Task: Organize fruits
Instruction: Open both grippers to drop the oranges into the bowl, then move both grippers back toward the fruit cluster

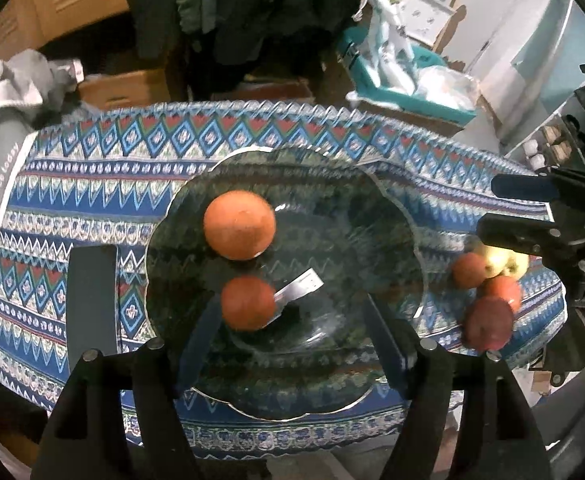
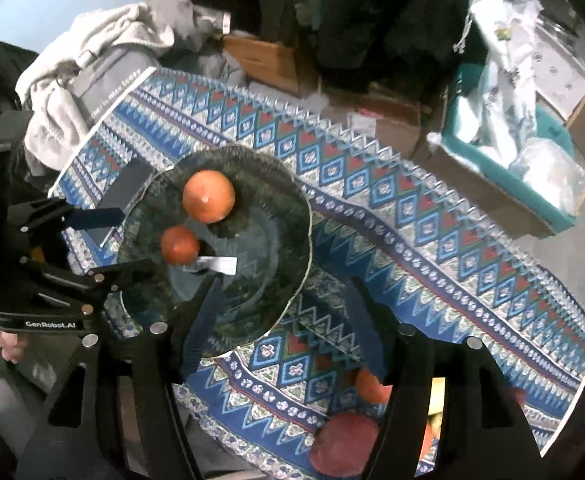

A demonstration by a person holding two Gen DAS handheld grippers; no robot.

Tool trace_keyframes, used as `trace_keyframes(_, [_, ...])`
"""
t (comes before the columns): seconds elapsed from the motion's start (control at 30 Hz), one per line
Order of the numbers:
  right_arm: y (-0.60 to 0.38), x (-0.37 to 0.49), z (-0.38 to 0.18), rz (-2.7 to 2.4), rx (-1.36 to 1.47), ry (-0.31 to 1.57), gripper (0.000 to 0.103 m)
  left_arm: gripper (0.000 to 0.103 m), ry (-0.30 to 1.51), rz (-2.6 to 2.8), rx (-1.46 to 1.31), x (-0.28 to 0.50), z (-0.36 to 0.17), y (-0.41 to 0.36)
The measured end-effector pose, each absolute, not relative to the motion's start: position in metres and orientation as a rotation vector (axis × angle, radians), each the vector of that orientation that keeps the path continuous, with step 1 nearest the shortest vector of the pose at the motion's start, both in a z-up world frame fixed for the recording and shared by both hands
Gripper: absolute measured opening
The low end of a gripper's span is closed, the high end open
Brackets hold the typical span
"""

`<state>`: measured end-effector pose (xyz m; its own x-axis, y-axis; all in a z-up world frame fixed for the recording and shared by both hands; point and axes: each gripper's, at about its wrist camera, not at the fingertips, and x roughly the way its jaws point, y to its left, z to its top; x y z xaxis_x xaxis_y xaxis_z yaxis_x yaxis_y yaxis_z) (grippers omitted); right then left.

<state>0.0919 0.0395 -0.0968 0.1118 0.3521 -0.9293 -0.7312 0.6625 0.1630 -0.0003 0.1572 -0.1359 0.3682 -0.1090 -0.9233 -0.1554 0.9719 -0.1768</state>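
A clear glass plate lies on the patterned blue cloth and holds a large orange and a smaller orange next to a white label. My left gripper is open above the plate's near side, empty. To the right on the cloth lies a cluster of fruit: a small orange, a yellow apple, a red-orange fruit and a dark red apple. My right gripper is open and empty above the cloth, with the red apple and an orange under its right finger.
A dark phone lies on the cloth left of the plate. Grey clothing is heaped past the table's left end. Cardboard boxes and a teal bin with plastic bags stand on the floor behind the table.
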Motion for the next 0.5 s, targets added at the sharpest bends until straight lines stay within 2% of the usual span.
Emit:
trace_keyframes(0.1, [0.03,0.091,-0.085,0.813,-0.375,1.191,0.067,0.075,1.177,0.017,-0.242,0.0,-0.125,0.15])
trace_keyframes(0.2, [0.019,0.09,-0.075,0.8,-0.363,1.168,0.074,0.078,1.155,-0.001,-0.232,0.001,-0.115,0.141])
trace_keyframes(0.5, [-0.022,0.089,-0.053,0.76,-0.328,1.124,0.076,0.078,1.133,-0.058,-0.187,0.008,-0.098,0.108])
